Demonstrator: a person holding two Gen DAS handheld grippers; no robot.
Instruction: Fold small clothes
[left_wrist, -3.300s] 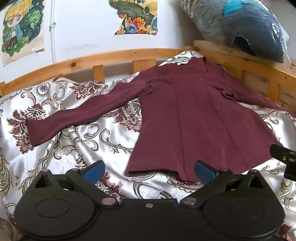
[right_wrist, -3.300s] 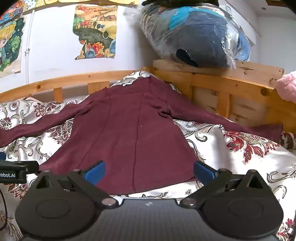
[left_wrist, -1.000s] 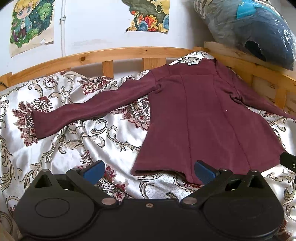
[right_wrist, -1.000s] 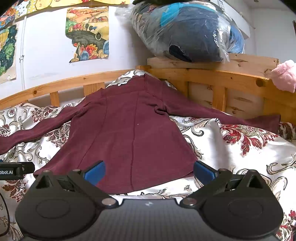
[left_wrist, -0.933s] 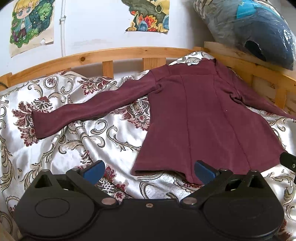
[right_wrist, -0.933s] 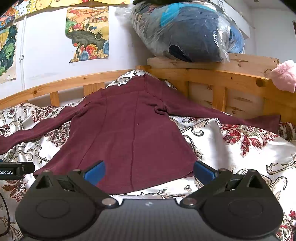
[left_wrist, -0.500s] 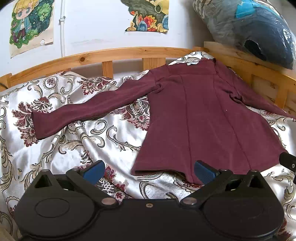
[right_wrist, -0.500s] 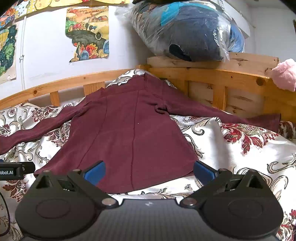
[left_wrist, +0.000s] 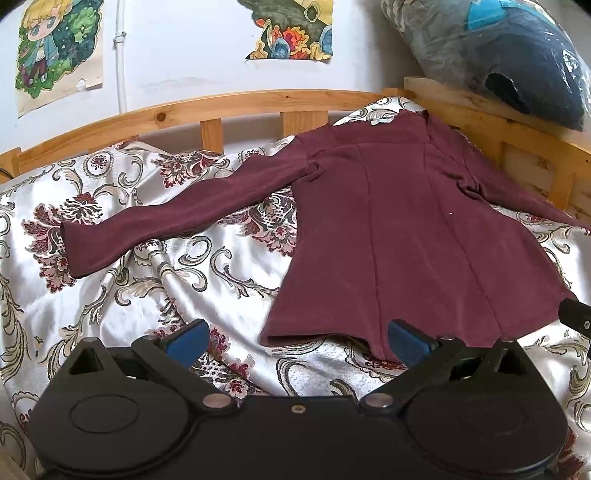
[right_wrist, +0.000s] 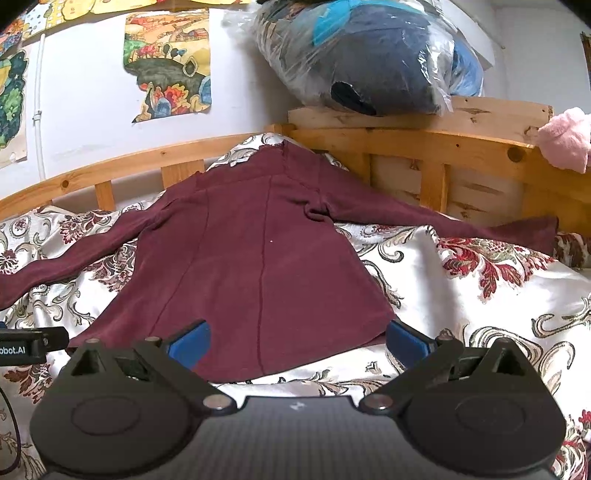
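Observation:
A maroon long-sleeved top (left_wrist: 399, 236) (right_wrist: 251, 266) lies flat on the floral bedspread (left_wrist: 177, 273), collar toward the headboard, both sleeves spread out sideways. Its left sleeve (left_wrist: 177, 218) stretches far to the left; its right sleeve (right_wrist: 443, 221) reaches toward the wooden rail. My left gripper (left_wrist: 295, 338) hovers open just short of the hem's left corner, nothing between its blue pads. My right gripper (right_wrist: 297, 339) is open too, just short of the hem's right part. Neither touches the cloth.
A wooden bed rail (left_wrist: 258, 107) (right_wrist: 424, 147) runs behind and to the right. A plastic-wrapped bundle of bedding (right_wrist: 369, 55) rests on the rail, with a pink plush item (right_wrist: 565, 140) at the far right. Posters (left_wrist: 291, 29) hang on the white wall.
Hardly anything differs over the last second: both grippers stay open by the hem. Since 3.3 s ago the left view has drifted slightly so the garment sits further right and lower.

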